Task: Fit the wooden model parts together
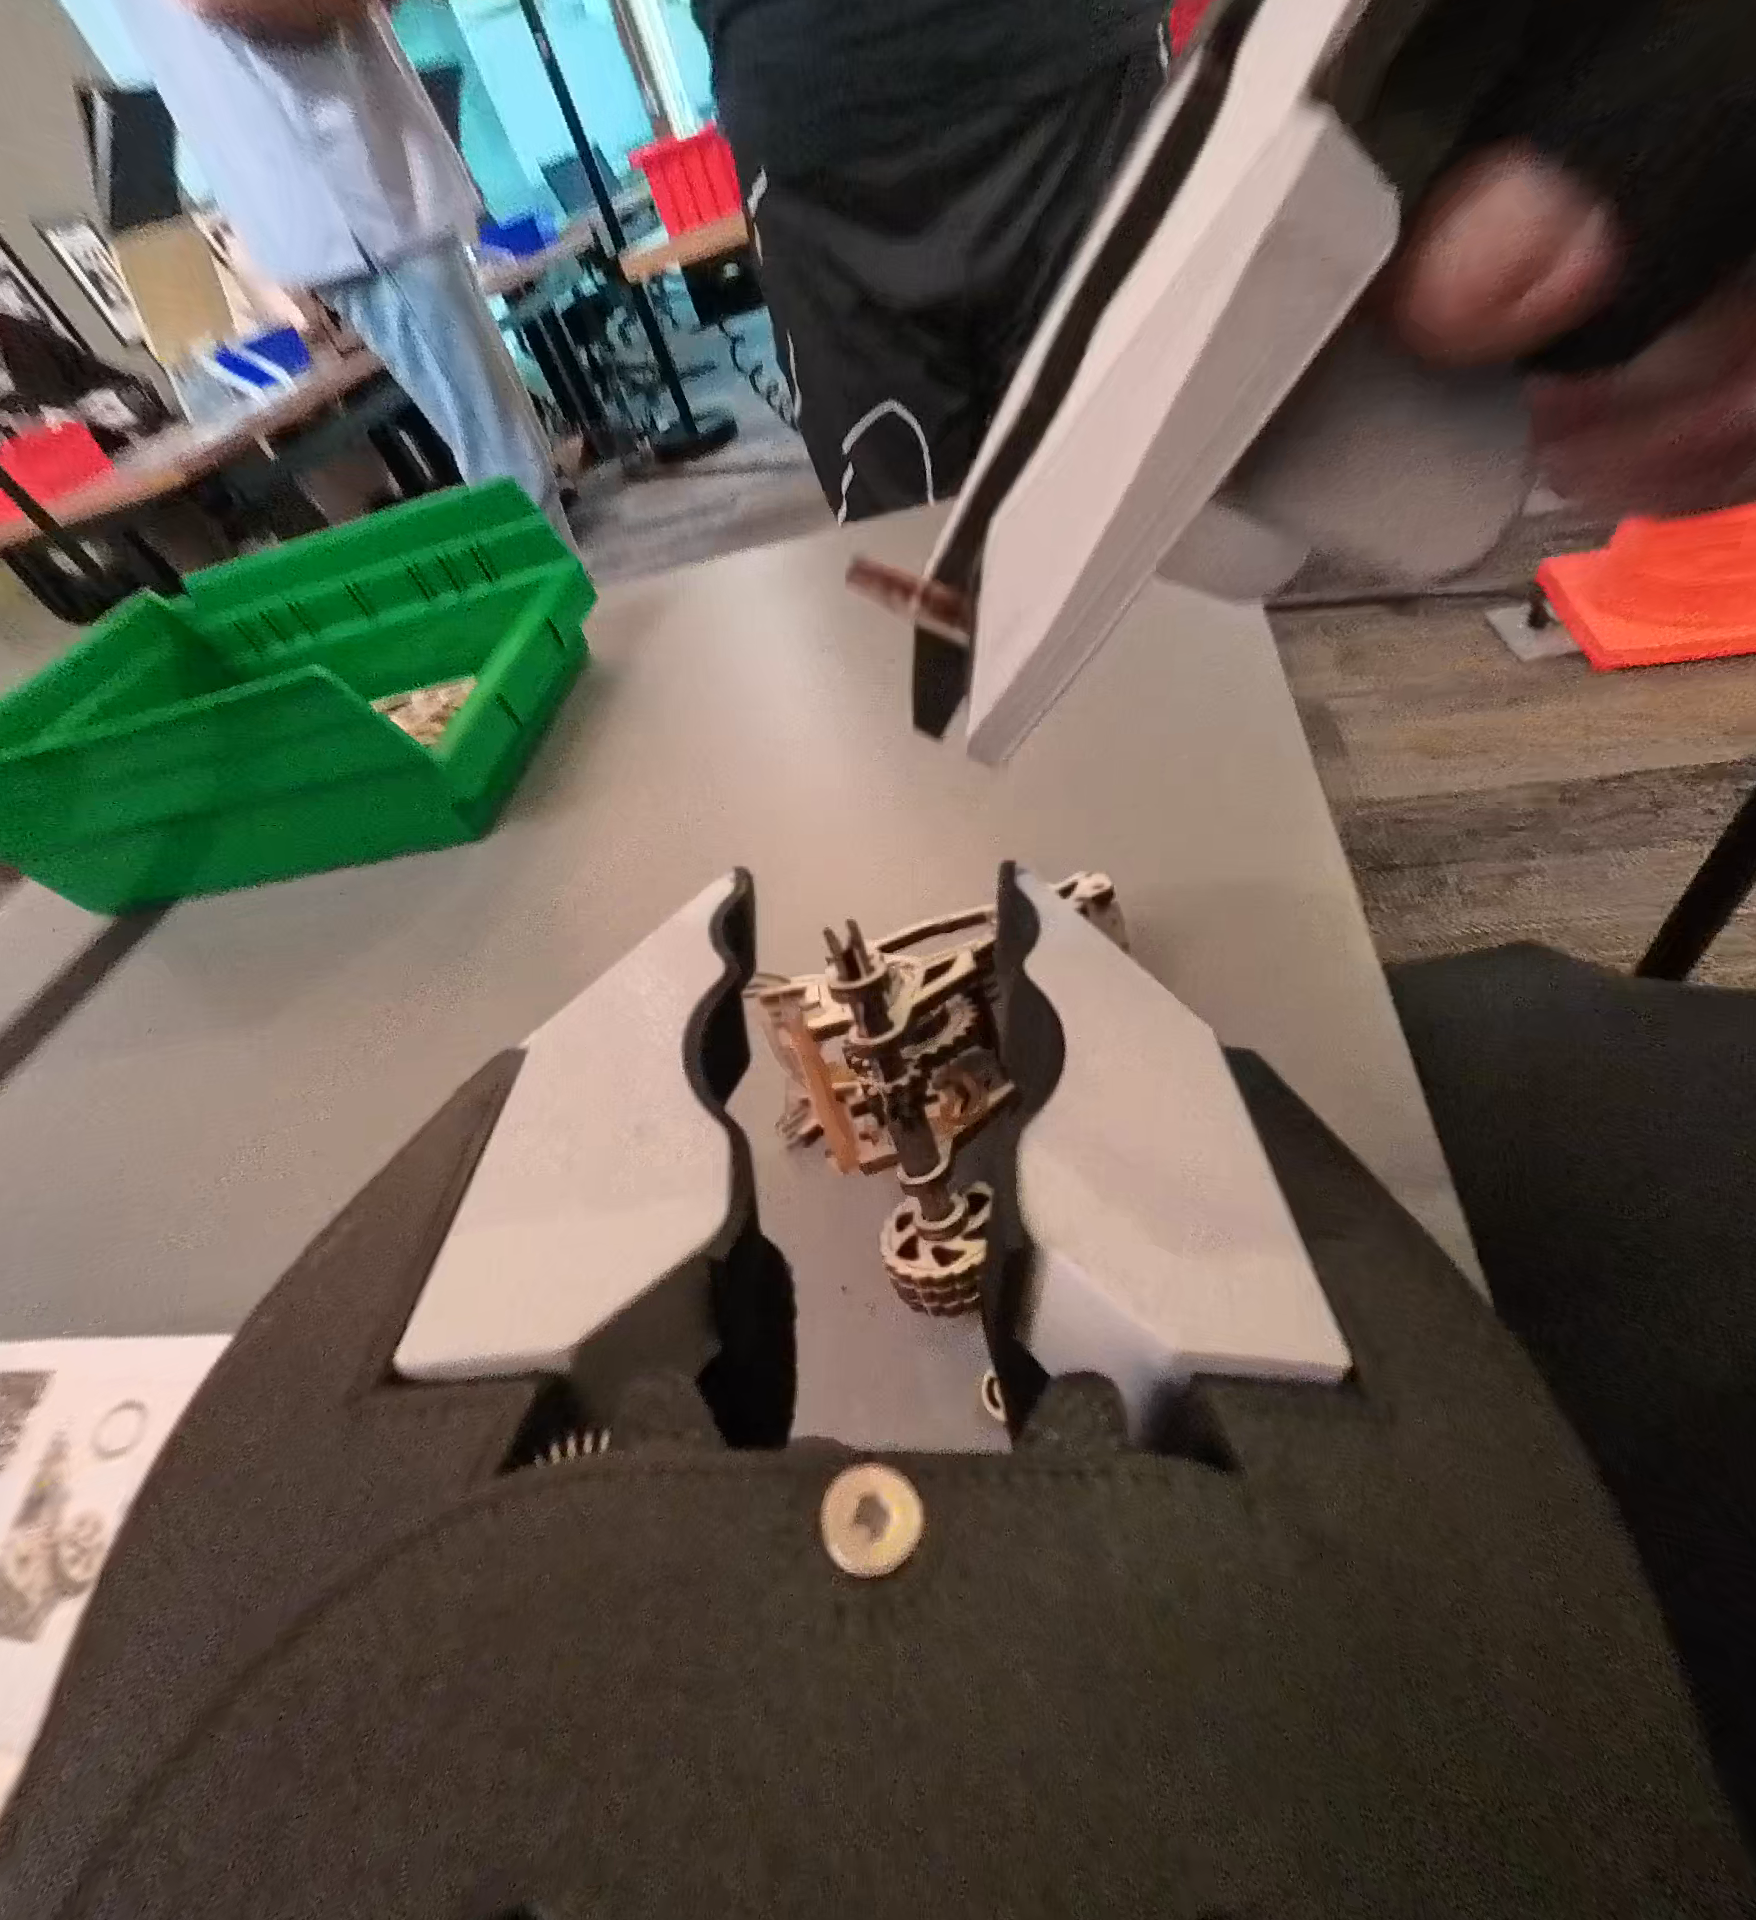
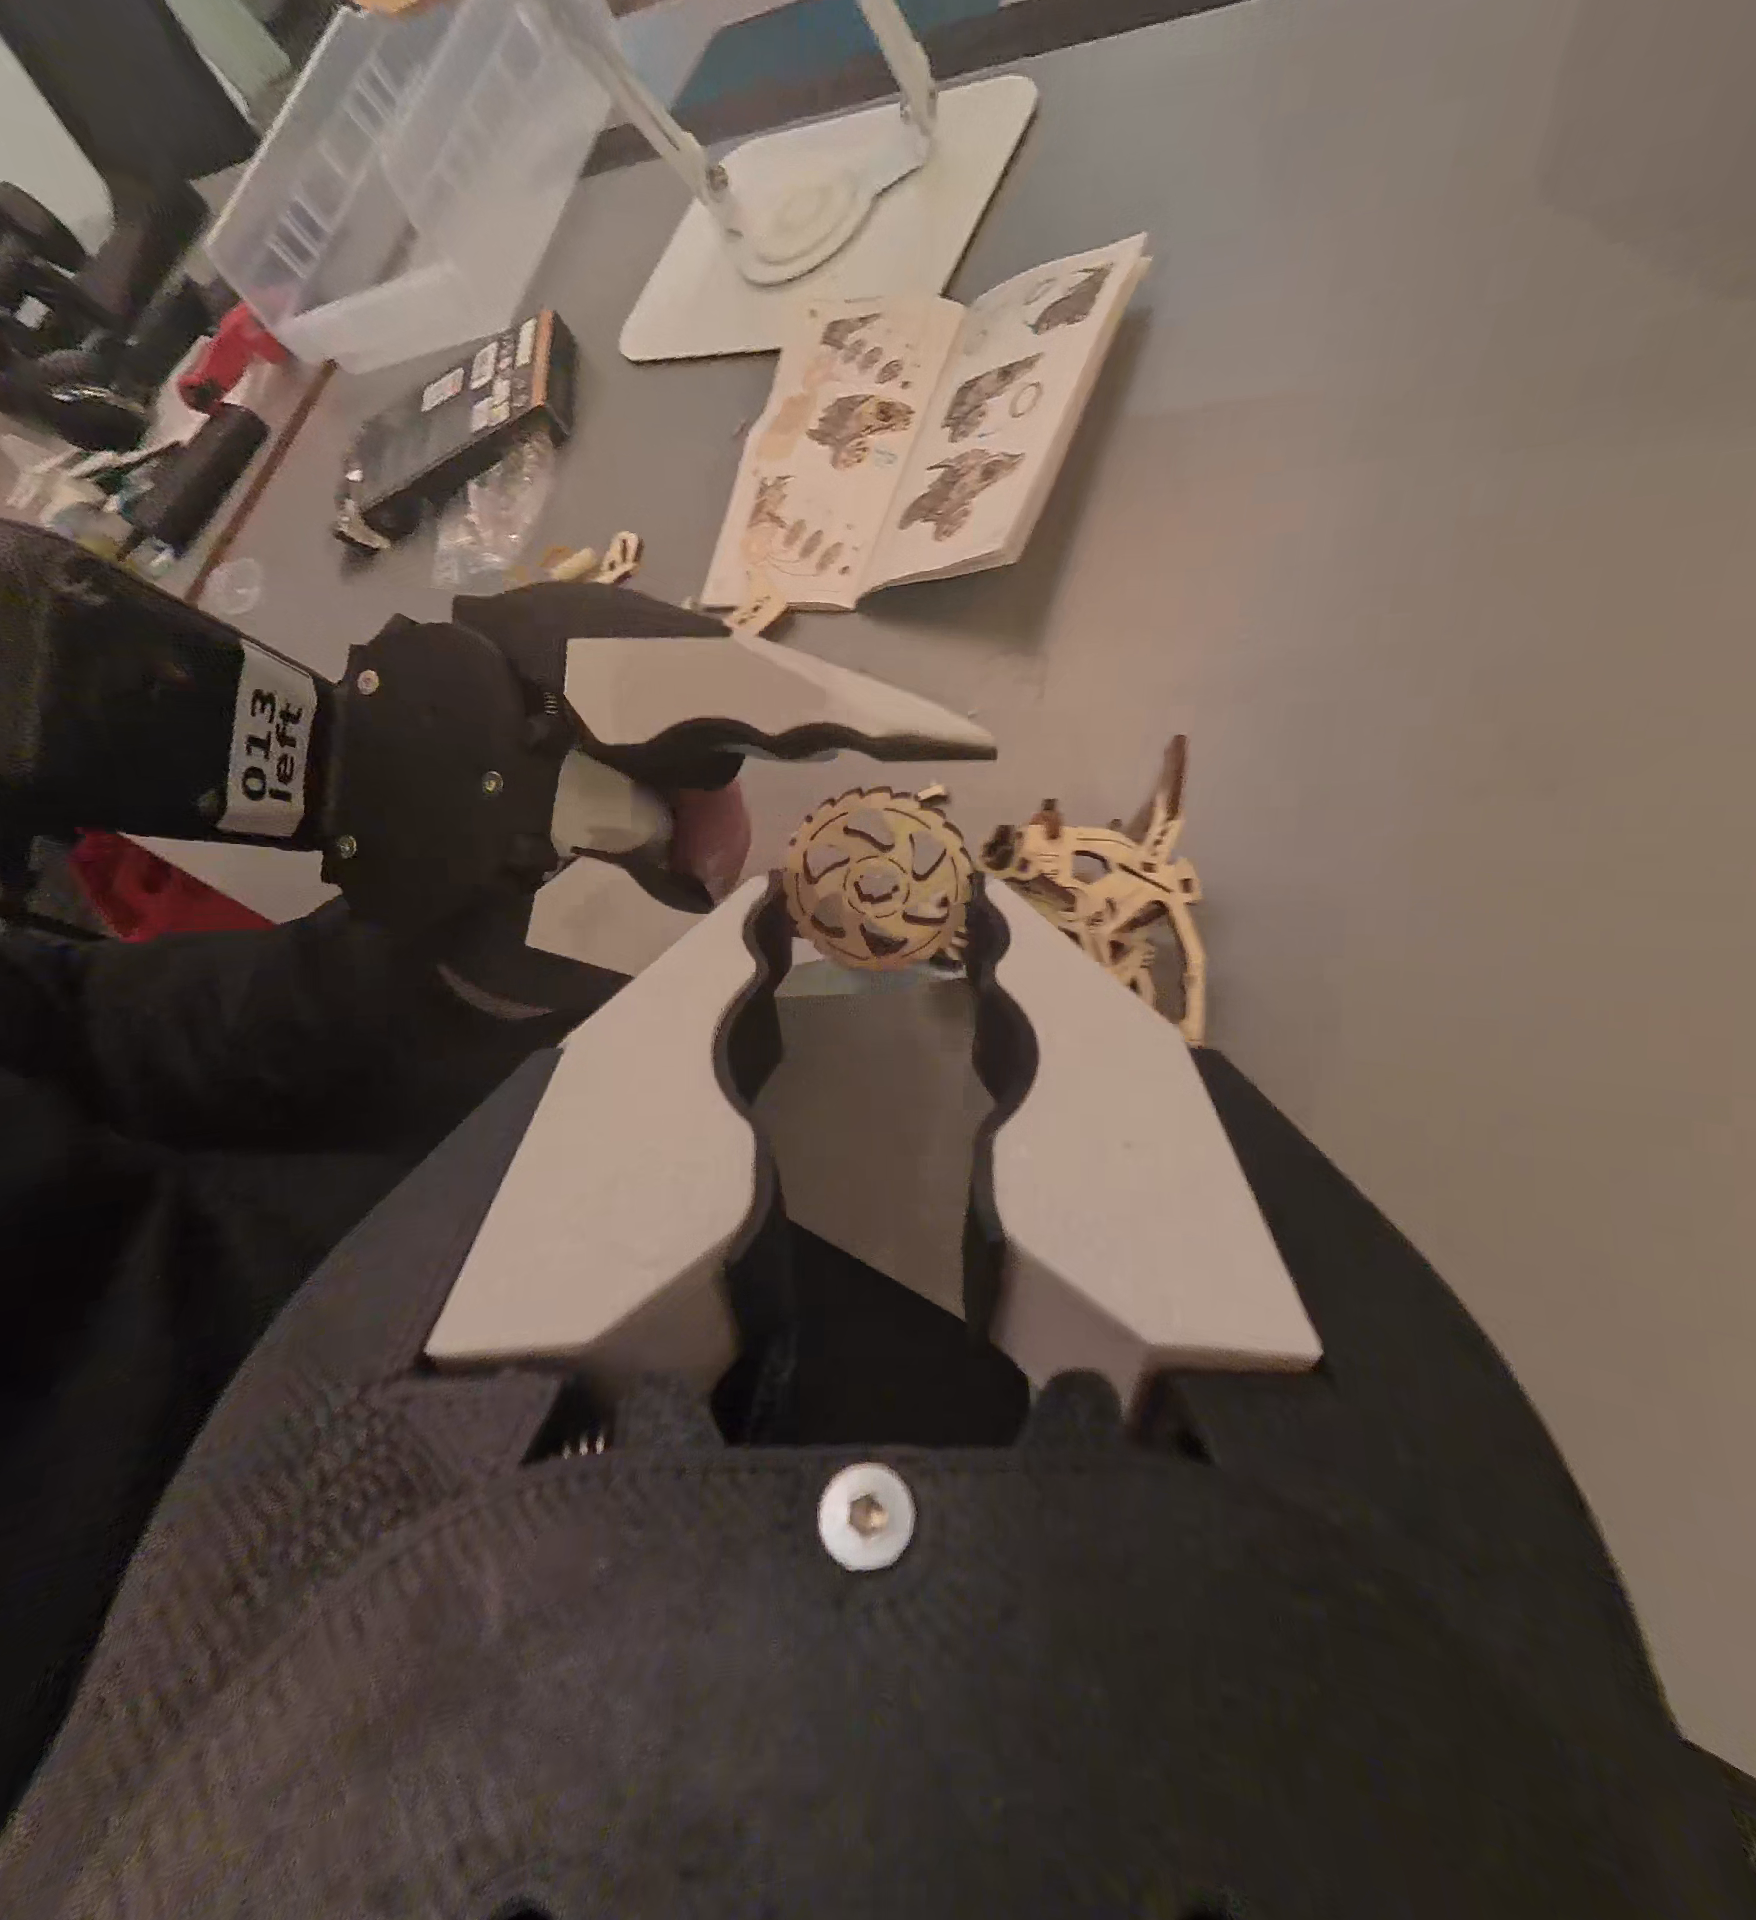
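Observation:
A partly built wooden model (image 1: 895, 1081) with gears and a wheel on an axle lies on the grey table (image 1: 645, 810). My left gripper (image 1: 874, 883) is open and hovers just short of the model, which shows between its fingers. In the right wrist view the model (image 2: 1102, 894) lies to the right, and the left gripper's upper finger (image 2: 780, 696) is up and to the left of it. My right gripper (image 2: 874, 904) is shut on a wooden wheel (image 2: 879, 899), held at the fingertips above the table. The right gripper (image 1: 957, 717) hangs tilted above and beyond the model.
A green bin (image 1: 261, 717) holding wooden parts stands at the far left. An open instruction booklet (image 2: 926, 426), a white stand base (image 2: 832, 208), a black box (image 2: 469, 416) and a clear plastic case (image 2: 406, 177) lie farther off. People stand beyond the table; an orange cone (image 1: 1705, 592) is on the floor.

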The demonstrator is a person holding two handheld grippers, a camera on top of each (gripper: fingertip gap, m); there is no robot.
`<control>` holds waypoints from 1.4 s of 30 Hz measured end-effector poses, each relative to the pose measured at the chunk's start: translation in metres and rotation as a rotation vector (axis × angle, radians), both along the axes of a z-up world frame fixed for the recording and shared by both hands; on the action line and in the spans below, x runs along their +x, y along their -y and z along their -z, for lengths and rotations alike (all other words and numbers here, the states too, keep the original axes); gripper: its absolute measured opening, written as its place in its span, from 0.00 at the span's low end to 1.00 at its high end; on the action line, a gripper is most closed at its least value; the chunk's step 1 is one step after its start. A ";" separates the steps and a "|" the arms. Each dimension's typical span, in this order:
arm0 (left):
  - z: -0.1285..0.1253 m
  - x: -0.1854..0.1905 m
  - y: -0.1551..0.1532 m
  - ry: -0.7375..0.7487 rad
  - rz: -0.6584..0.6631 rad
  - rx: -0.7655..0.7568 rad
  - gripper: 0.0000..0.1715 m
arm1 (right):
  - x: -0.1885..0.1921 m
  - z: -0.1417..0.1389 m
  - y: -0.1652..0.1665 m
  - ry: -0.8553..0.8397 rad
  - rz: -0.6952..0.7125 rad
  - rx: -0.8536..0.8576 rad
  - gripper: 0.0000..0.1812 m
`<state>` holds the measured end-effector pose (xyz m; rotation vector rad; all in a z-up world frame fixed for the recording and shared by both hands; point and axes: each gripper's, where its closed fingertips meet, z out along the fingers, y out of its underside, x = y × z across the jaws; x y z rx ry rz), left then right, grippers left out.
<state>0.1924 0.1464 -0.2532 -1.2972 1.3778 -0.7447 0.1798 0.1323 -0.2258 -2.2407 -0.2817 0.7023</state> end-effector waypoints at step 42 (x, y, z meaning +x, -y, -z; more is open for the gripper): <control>0.050 -0.023 -0.012 -0.166 0.001 -0.183 0.07 | 0.001 0.044 -0.023 -0.007 -0.053 -0.121 0.17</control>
